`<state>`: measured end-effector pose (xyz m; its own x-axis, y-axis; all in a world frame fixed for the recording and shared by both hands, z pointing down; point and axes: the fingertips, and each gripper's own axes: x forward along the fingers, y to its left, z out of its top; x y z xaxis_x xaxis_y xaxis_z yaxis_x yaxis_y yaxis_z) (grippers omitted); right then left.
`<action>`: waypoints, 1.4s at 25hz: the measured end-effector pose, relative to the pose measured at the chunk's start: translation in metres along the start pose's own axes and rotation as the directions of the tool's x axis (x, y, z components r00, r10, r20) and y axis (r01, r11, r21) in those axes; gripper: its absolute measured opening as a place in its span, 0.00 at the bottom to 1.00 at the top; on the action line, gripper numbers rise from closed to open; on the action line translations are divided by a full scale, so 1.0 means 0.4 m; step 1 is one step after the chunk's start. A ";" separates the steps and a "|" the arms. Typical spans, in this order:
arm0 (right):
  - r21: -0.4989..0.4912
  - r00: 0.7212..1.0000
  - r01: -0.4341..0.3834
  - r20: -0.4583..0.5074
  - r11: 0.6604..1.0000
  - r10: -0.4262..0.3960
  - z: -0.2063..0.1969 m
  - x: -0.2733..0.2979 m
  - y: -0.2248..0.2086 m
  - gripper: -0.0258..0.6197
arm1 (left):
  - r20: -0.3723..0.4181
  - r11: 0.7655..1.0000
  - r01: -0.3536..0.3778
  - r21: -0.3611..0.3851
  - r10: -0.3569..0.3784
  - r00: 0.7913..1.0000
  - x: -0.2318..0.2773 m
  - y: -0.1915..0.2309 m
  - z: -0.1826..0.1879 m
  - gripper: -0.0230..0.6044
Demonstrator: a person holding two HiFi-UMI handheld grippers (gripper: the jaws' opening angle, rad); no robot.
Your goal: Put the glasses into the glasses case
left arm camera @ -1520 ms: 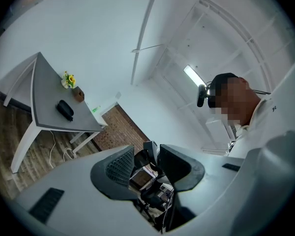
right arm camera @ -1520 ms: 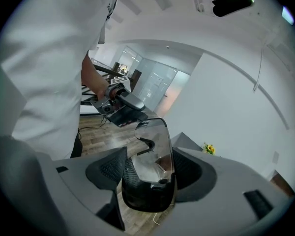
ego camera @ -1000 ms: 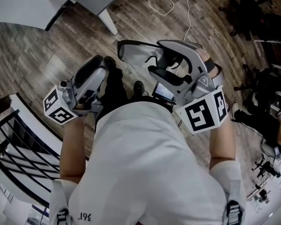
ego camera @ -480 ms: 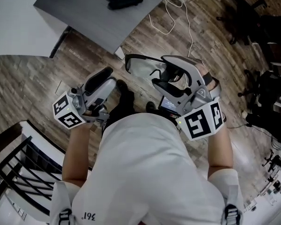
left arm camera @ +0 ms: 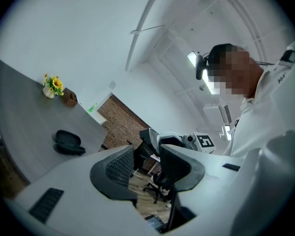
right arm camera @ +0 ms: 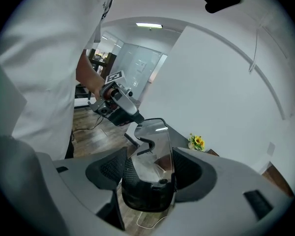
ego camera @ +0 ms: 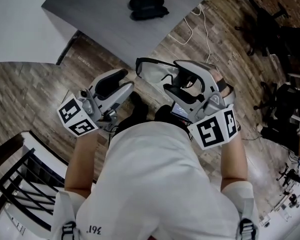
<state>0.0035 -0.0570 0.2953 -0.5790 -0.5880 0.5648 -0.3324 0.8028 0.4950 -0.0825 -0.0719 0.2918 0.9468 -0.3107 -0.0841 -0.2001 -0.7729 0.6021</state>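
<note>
A black glasses case [ego camera: 147,6] lies shut on the grey table [ego camera: 100,24] at the top of the head view, well ahead of both grippers. In the left gripper view the case [left arm camera: 68,142] shows at the left on the tabletop. My right gripper [ego camera: 177,79] is shut on the glasses [ego camera: 152,70], a wraparound pair with a clear lens and dark frame, held over the wooden floor. Between the right jaws the glasses [right arm camera: 152,151] stick up and forward. My left gripper [ego camera: 121,81] is open with nothing between its pads [left arm camera: 119,168].
A white cable [ego camera: 195,26] lies on the wood floor beside the table. Dark office chairs [ego camera: 270,24] stand at the right. A black railing [ego camera: 20,184] runs at the lower left. A small pot of yellow flowers [left arm camera: 51,86] stands far back on the table.
The table and case have come further into view and closer. Both grippers sit nearer the table edge, the left one raised a little. The glasses stay held in the right gripper.
</note>
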 end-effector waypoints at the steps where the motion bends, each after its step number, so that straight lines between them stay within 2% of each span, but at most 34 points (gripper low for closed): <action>1: -0.006 1.000 -0.005 -0.001 1.000 0.005 0.002 0.009 -0.005 0.50 | -0.008 1.000 -0.005 0.026 0.006 1.000 0.005 0.005 0.009 0.30; 4: -0.025 1.000 -0.020 -0.006 1.000 0.019 -0.002 0.030 -0.019 0.50 | -0.024 0.996 -0.018 0.087 0.020 1.000 0.022 0.015 0.026 0.30; 7: -0.043 0.999 -0.032 0.002 0.999 0.032 -0.018 0.045 -0.047 0.50 | -0.030 0.993 -0.033 0.111 0.036 0.999 0.050 0.031 0.037 0.30; 18: -0.133 0.987 -0.129 0.084 0.983 0.141 -0.085 0.109 -0.175 0.50 | 0.021 0.984 -0.144 0.100 0.142 0.990 0.164 0.134 0.101 0.30; 28: -0.201 0.960 -0.220 0.129 0.955 0.249 -0.154 0.174 -0.244 0.50 | 0.045 0.956 -0.278 0.092 0.275 0.961 0.244 0.237 0.110 0.30; 35: -0.205 0.950 -0.264 0.111 0.942 0.290 -0.160 0.225 -0.255 0.50 | 0.015 0.955 -0.292 0.042 0.292 0.956 0.241 0.293 0.106 0.30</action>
<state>0.0331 -0.1981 0.3379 -0.7292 -0.3148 0.6076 -0.0077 0.8916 0.4527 -0.0254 -0.2160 0.3206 0.8431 -0.5313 0.0832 -0.4785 -0.6706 0.5669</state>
